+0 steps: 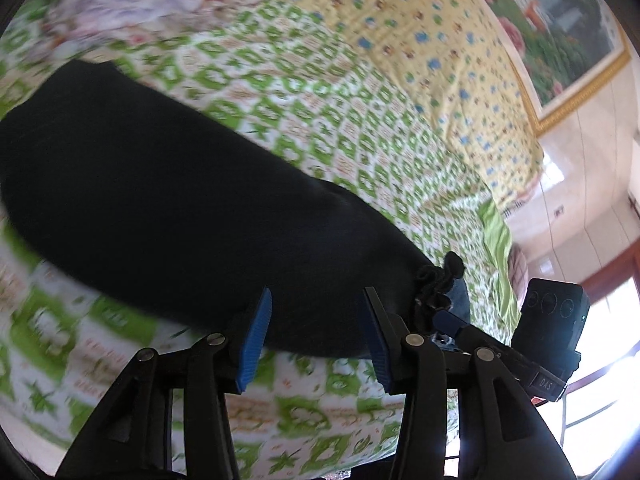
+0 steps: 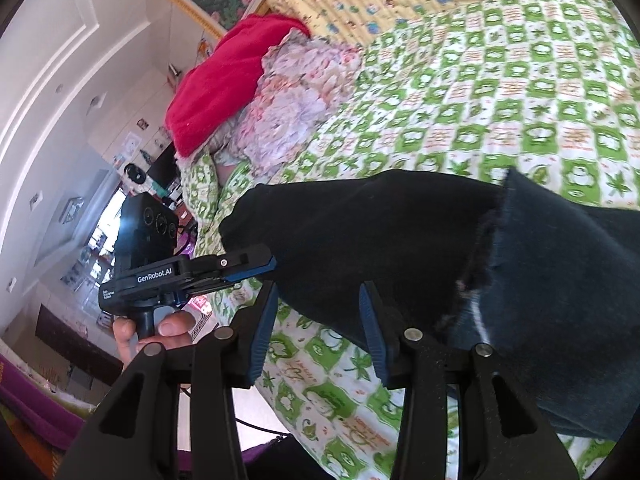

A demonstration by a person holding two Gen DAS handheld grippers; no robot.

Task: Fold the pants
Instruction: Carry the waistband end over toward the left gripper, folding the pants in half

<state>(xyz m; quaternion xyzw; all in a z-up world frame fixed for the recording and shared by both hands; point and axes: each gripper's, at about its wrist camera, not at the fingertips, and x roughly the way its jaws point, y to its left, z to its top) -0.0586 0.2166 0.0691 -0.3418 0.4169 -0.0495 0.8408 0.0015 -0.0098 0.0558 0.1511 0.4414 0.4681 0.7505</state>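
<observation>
Dark pants (image 1: 168,200) lie folded on the green-and-white patterned bed sheet (image 1: 320,120). In the left wrist view my left gripper (image 1: 316,320) is open and empty, its blue pads just over the near edge of the pants. To its right the right gripper (image 1: 448,308) shows from the side at a bunched end of the fabric. In the right wrist view my right gripper (image 2: 318,320) is open, with the pants (image 2: 380,232) and a frayed hem (image 2: 480,248) just ahead. The left gripper (image 2: 256,268) shows at the left, by the pants' edge.
A yellow patterned quilt (image 1: 420,40) covers the far part of the bed. A red cloth (image 2: 232,88) and a floral cloth (image 2: 296,108) lie piled near the bed's edge. A framed picture (image 1: 560,32) hangs on the wall. Beyond the bed edge are the floor and furniture.
</observation>
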